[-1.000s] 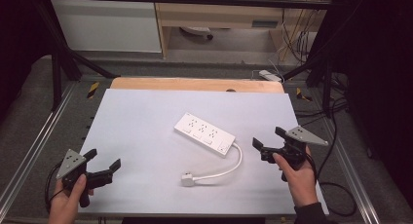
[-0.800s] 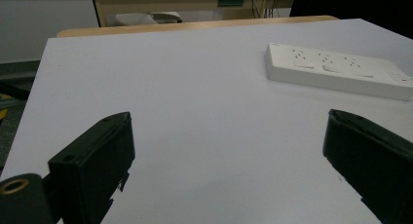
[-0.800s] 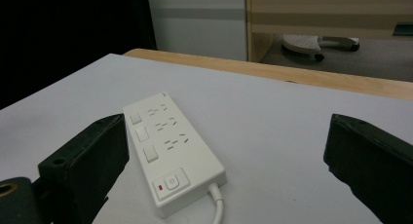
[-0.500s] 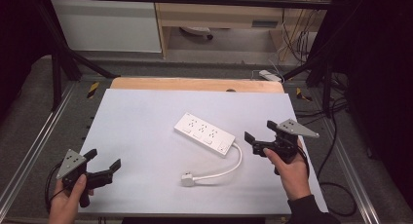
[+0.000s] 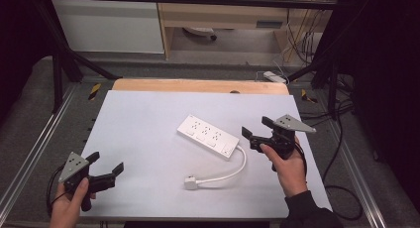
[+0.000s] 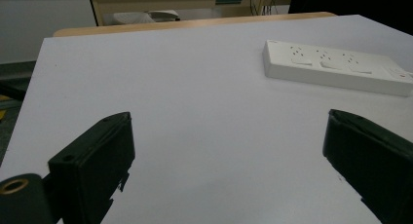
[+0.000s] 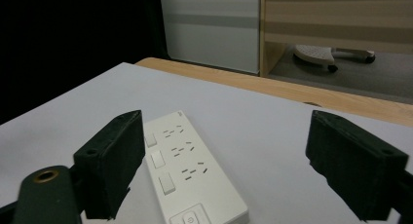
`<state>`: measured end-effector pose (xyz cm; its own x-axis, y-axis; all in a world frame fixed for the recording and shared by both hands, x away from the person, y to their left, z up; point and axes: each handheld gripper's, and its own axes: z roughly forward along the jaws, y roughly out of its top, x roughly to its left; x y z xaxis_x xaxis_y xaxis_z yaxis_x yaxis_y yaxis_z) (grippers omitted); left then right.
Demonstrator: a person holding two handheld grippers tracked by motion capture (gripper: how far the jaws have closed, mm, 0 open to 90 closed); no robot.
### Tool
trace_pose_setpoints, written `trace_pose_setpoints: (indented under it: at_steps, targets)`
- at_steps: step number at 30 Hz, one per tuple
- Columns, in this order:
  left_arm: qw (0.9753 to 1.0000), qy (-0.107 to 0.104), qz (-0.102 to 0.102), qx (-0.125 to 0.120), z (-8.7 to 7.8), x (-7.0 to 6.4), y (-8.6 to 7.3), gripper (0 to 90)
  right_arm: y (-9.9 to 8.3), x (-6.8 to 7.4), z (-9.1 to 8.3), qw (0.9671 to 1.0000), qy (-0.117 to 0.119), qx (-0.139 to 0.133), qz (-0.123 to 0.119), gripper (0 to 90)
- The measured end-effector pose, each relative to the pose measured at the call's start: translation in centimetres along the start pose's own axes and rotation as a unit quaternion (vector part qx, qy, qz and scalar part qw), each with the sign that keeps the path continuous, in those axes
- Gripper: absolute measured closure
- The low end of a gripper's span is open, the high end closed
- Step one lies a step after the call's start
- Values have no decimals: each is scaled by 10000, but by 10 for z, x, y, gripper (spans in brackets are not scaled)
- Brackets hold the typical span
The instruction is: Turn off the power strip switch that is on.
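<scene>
White plastic power strip point(image 5: 209, 136) is lying diagonally near the middle of the pale table point(image 5: 148, 119), its cord point(image 5: 233, 169) curling toward the near edge and ending in a plug point(image 5: 191, 182). Over the last second the right gripper point(image 5: 258, 130) is moving leftward, closing in on the strip's switch end; its jaws are spread wide and holding nothing. That suggests a grasp of the strip is coming. The left gripper point(image 5: 106, 164) is staying put near the front left corner, jaws also wide and empty.
</scene>
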<state>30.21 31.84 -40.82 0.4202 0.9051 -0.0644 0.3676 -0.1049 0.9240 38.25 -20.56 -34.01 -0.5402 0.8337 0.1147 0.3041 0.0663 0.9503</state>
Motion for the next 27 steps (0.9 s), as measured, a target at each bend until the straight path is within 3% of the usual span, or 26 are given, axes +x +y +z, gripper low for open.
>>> trace_pose_setpoints:
  at_steps: [8,18,27]
  targets:
    - [10000,-1,3,8,0,0,0,47,3,3,7,10000,-30,-41,-61,281]
    - [10000,7,8,4,0,0,0,47,6,10,21,9997,56,-150,-200,527]
    - [10000,4,12,-2,0,0,0,47,8,18,36,9990,154,-196,-382,670]
